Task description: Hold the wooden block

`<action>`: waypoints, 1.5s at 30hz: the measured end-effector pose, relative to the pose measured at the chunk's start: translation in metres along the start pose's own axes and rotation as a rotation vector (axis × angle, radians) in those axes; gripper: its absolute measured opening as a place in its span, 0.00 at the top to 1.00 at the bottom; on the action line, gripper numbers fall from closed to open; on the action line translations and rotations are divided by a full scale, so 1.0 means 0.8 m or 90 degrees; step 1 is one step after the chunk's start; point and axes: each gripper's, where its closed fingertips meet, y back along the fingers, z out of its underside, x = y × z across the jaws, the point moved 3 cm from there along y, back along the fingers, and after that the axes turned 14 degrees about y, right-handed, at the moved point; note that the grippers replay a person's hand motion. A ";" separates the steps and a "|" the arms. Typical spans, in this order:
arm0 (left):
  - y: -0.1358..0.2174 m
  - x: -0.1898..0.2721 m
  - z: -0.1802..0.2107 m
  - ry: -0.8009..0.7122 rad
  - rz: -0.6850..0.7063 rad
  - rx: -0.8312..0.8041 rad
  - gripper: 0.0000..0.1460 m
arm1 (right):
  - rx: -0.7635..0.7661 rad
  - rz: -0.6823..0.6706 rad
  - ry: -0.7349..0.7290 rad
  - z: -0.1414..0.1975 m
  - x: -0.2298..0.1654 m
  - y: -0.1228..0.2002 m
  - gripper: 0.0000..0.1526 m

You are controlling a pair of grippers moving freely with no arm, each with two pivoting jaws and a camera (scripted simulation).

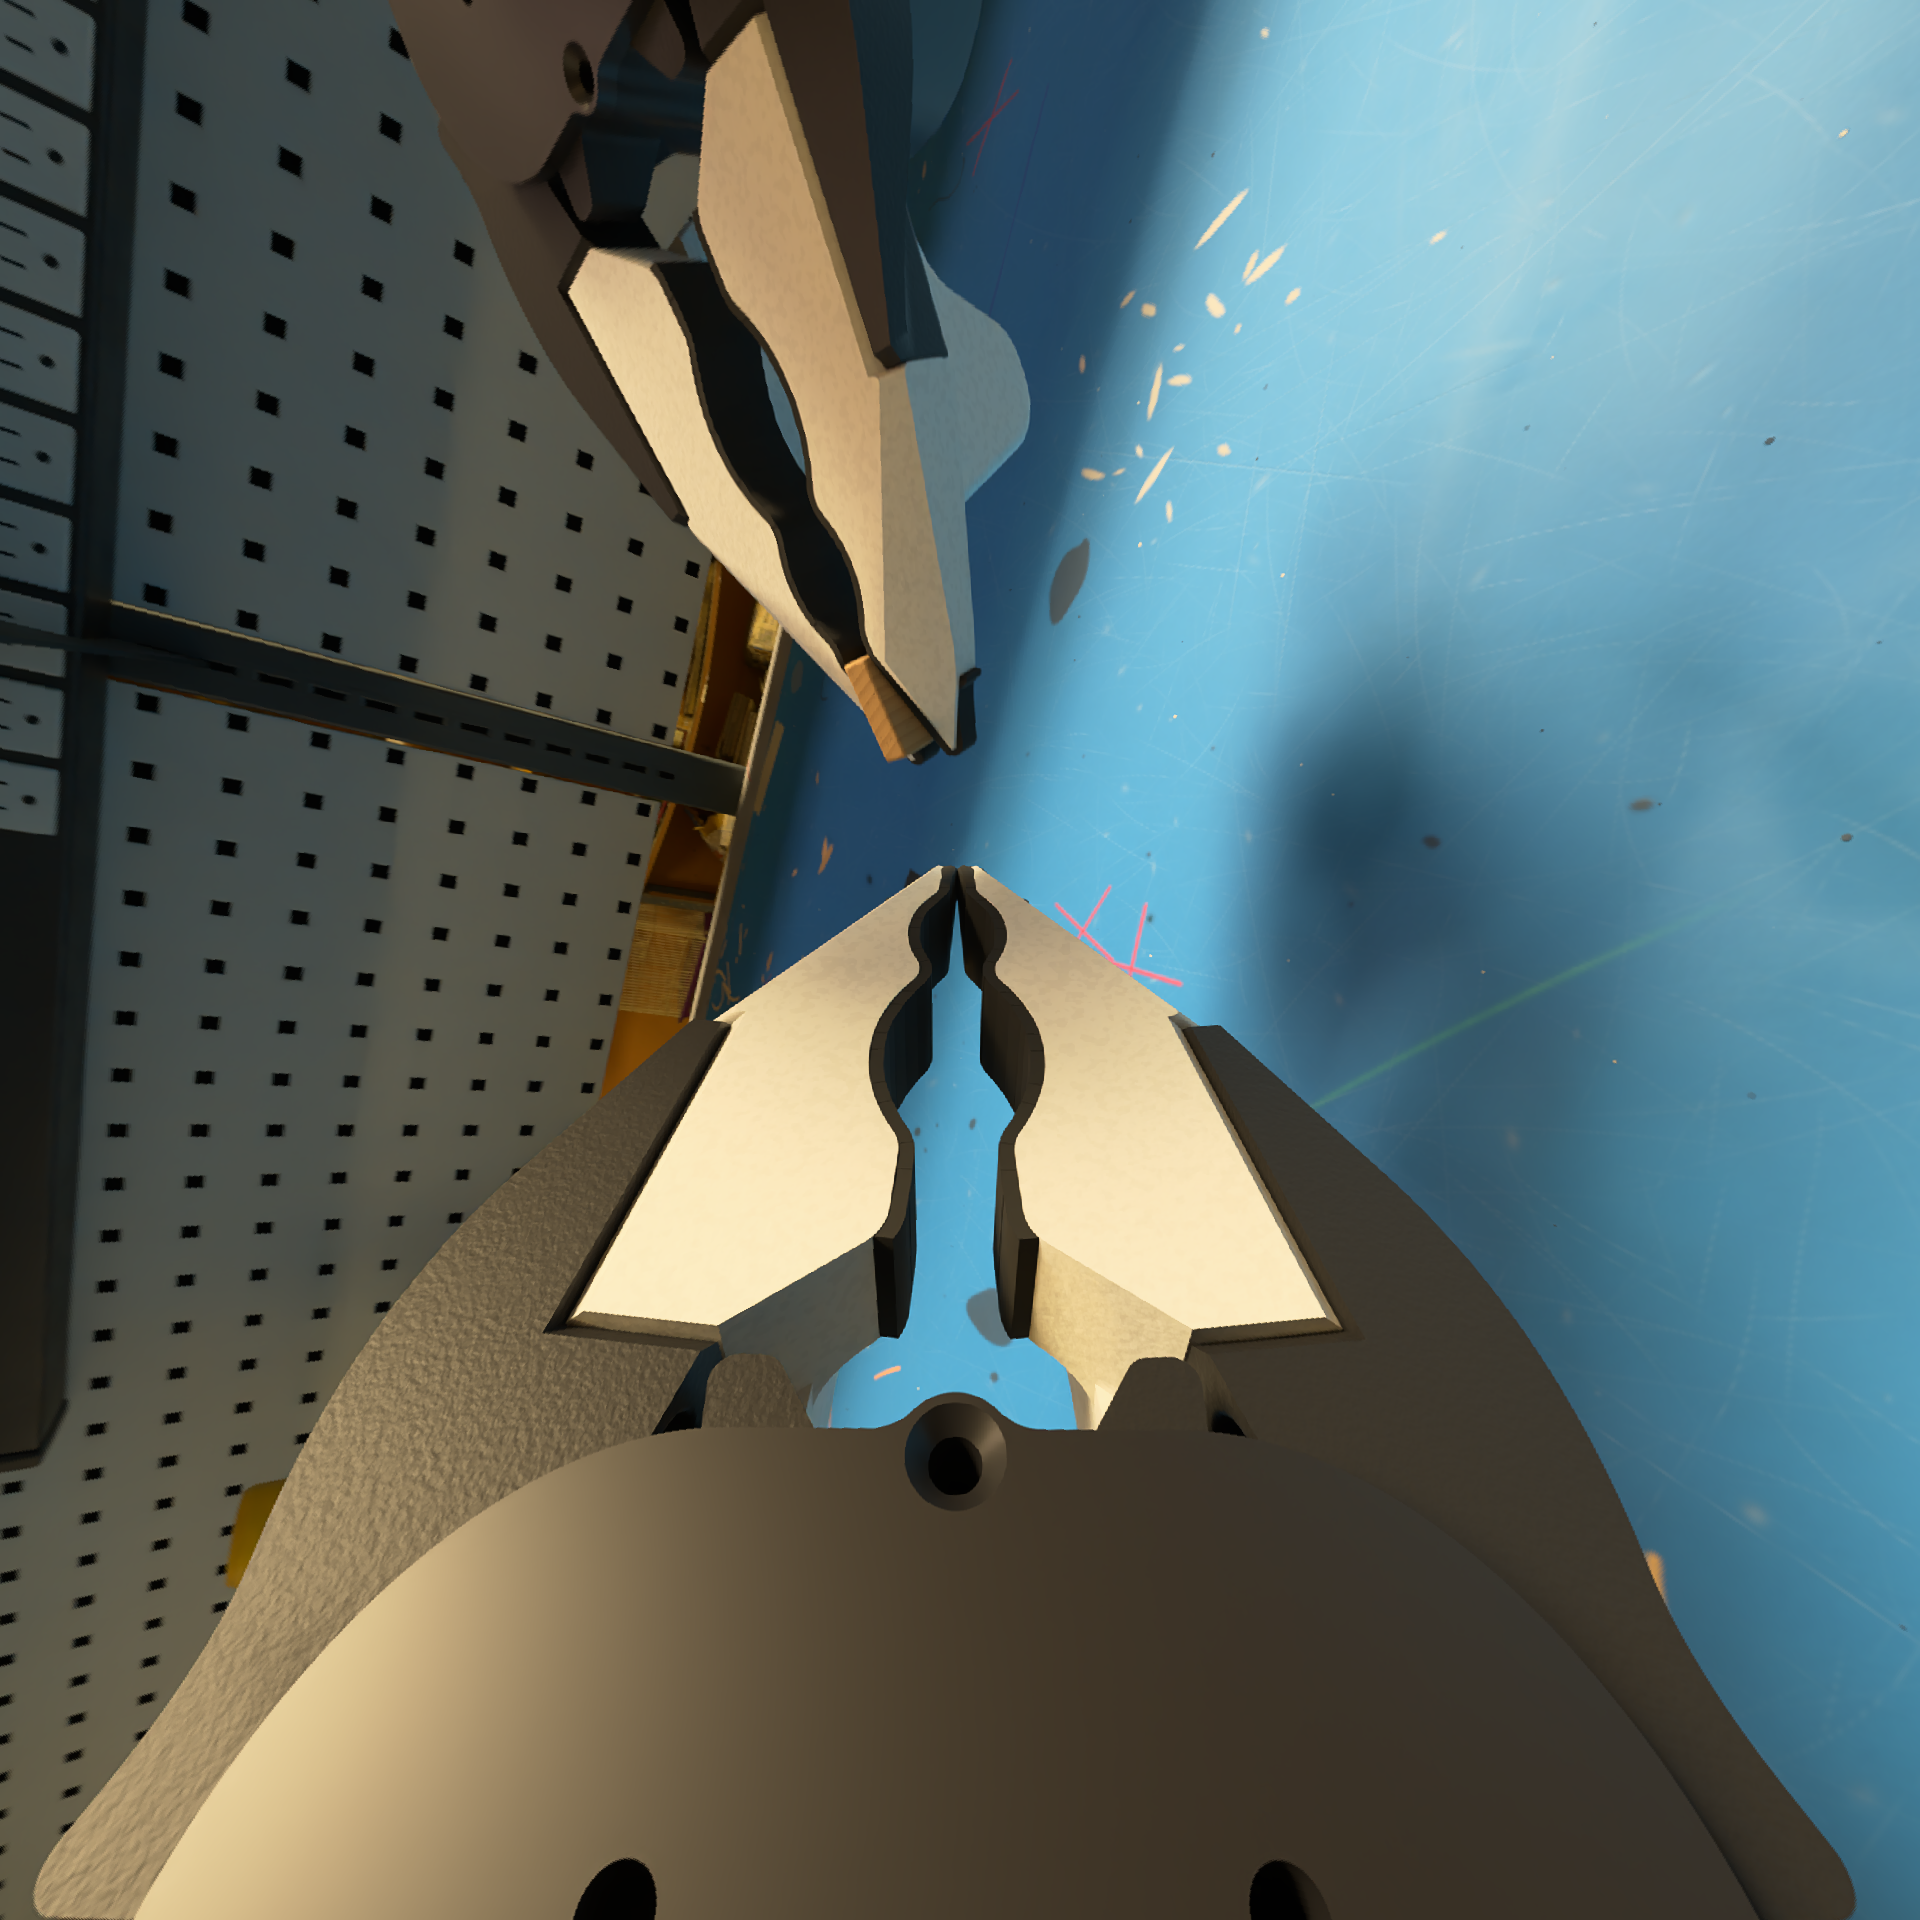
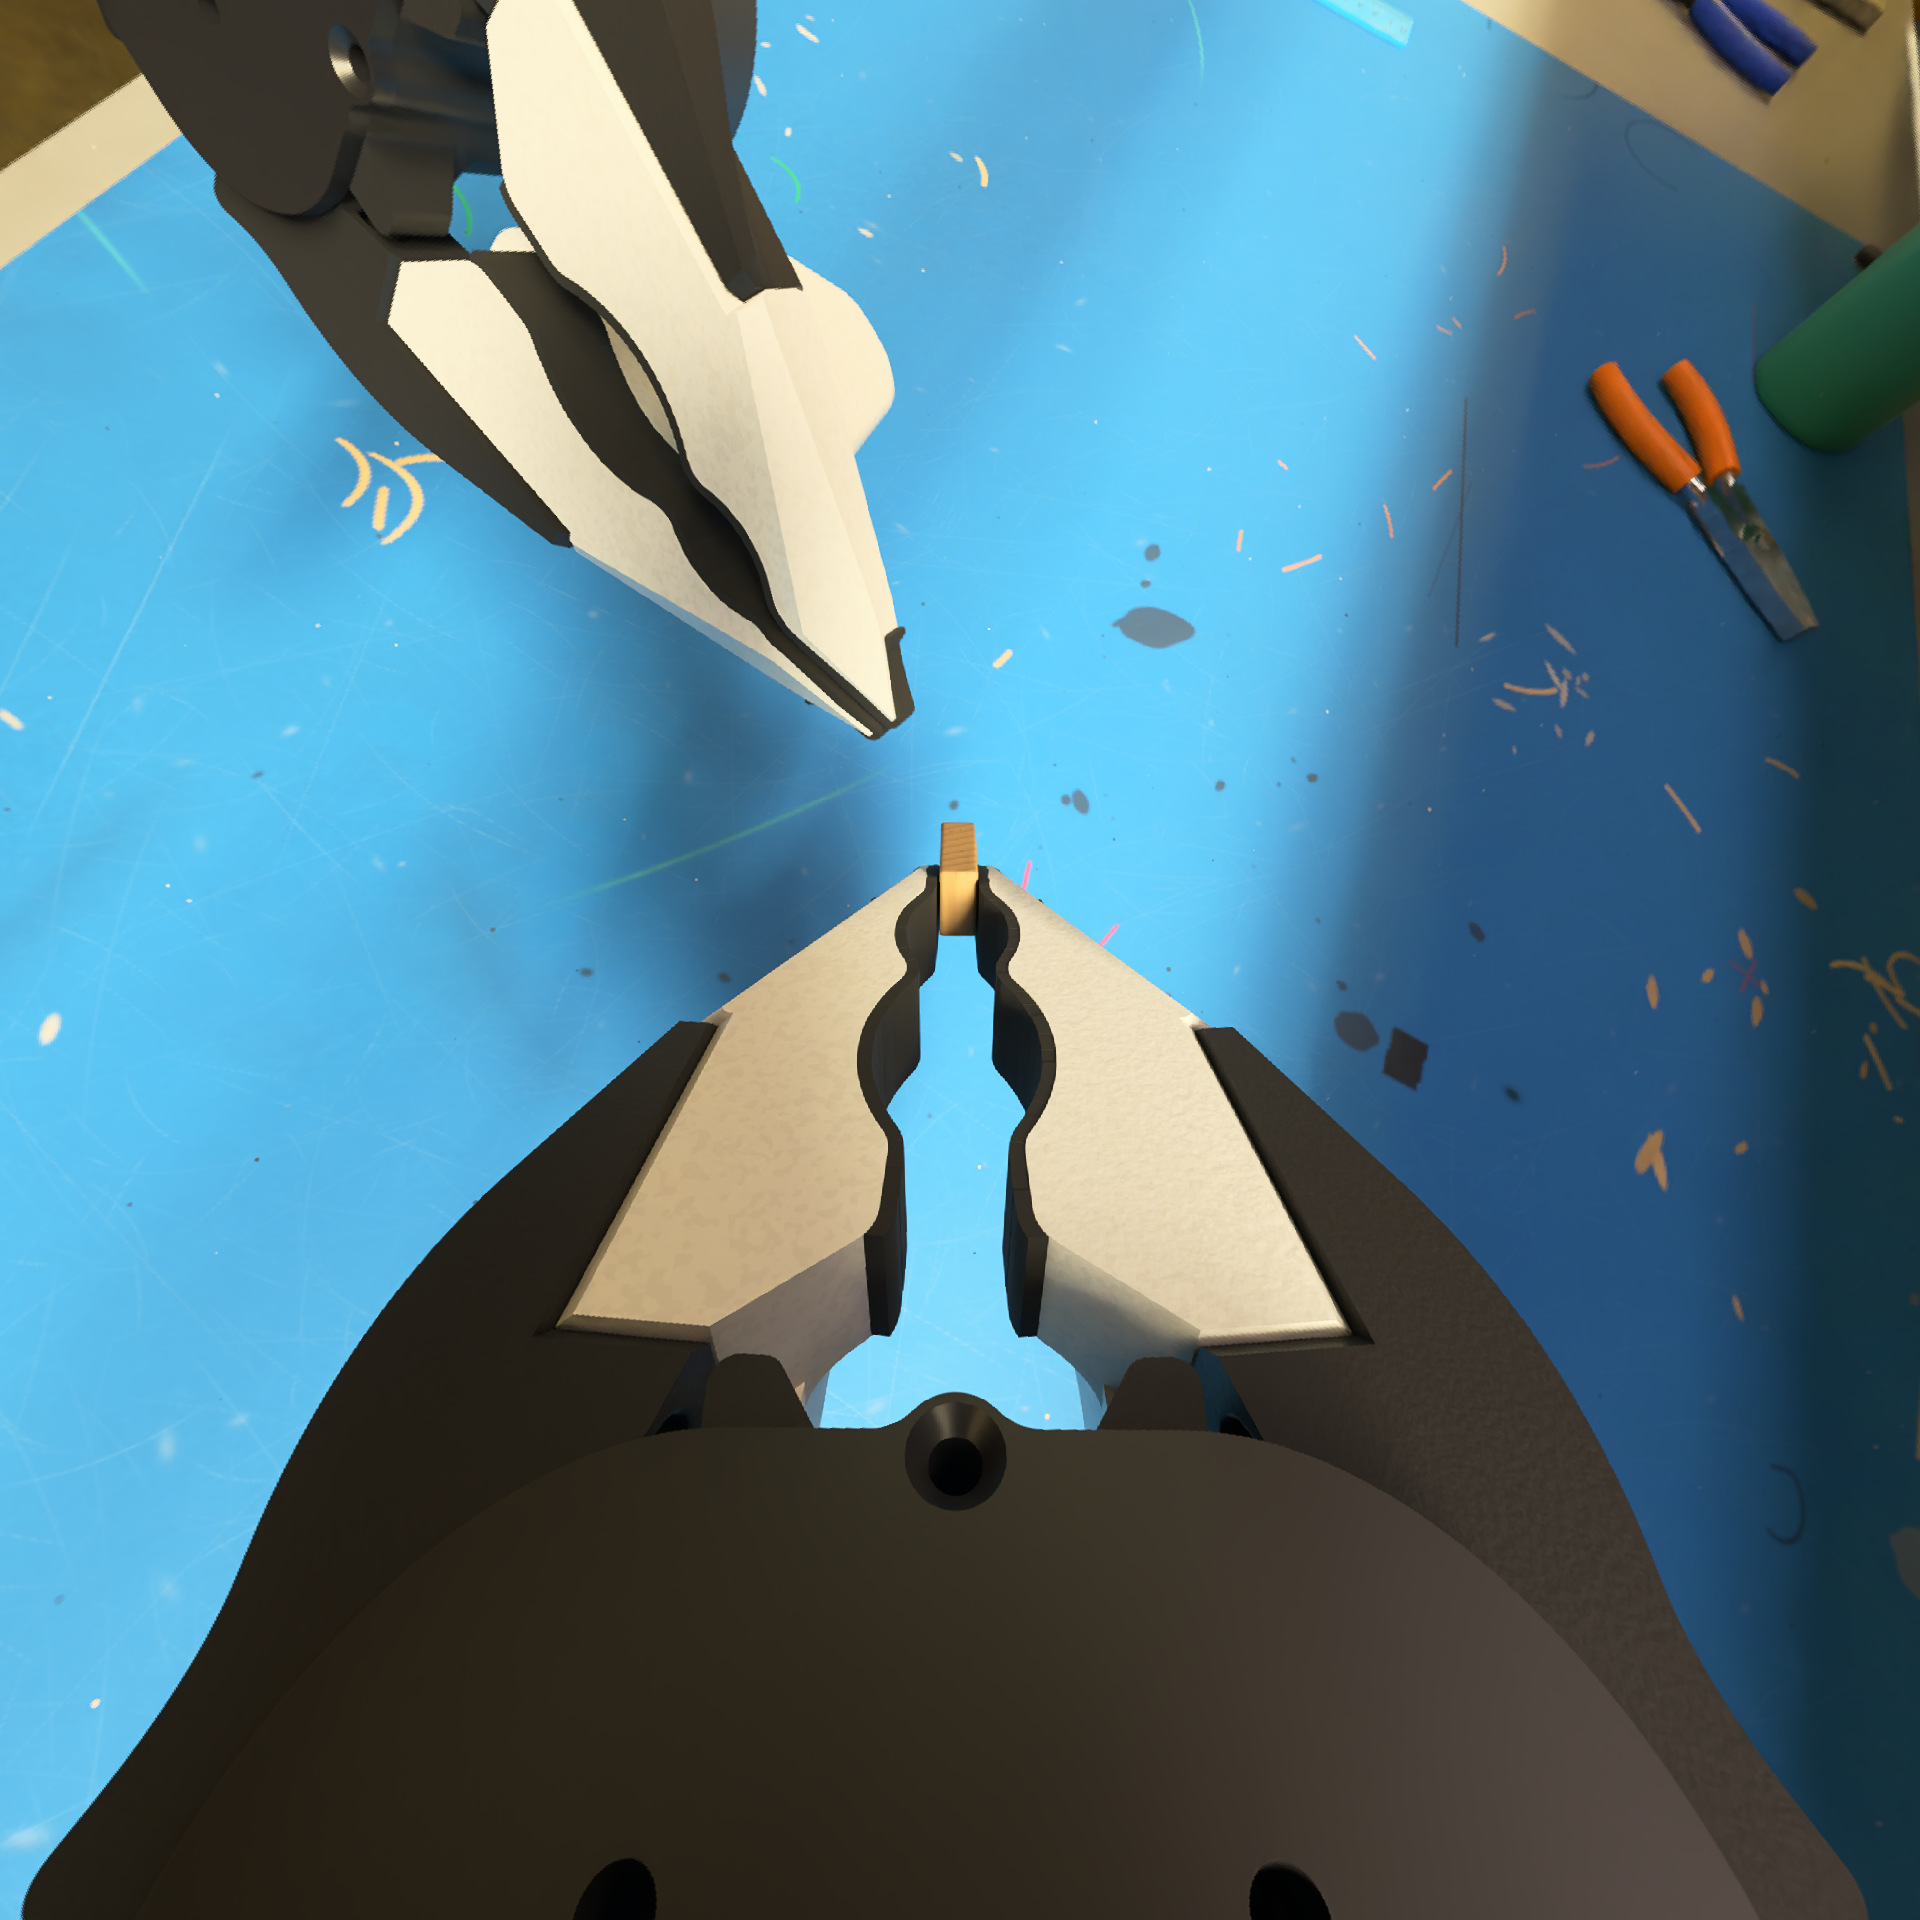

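Above blue mat (image 2: 312, 831), right hand-held gripper (image 2: 957, 883) pinches wooden block (image 2: 957, 878); left hand-held gripper (image 1: 954, 878) closed, empty.

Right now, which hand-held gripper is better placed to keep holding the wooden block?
Right. The right hand-held gripper already pinches the wooden block between its fingertips, above the blue mat. The left hand-held gripper is shut on nothing, its tips close to the block but apart from it.
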 end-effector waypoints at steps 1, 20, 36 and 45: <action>-0.001 0.000 0.002 0.006 0.005 -0.001 1.00 | 0.001 -0.001 -0.008 0.002 0.001 0.001 0.96; 0.002 -0.018 0.040 0.081 0.033 -0.011 1.00 | 0.012 -0.030 -0.071 0.021 0.001 -0.017 0.97; -0.011 -0.040 0.068 0.531 0.262 0.073 1.00 | 0.028 -0.036 -0.108 0.025 0.003 -0.029 0.97; -0.014 -0.045 0.076 0.681 0.347 0.100 1.00 | 0.029 -0.045 -0.115 0.025 0.001 -0.033 0.97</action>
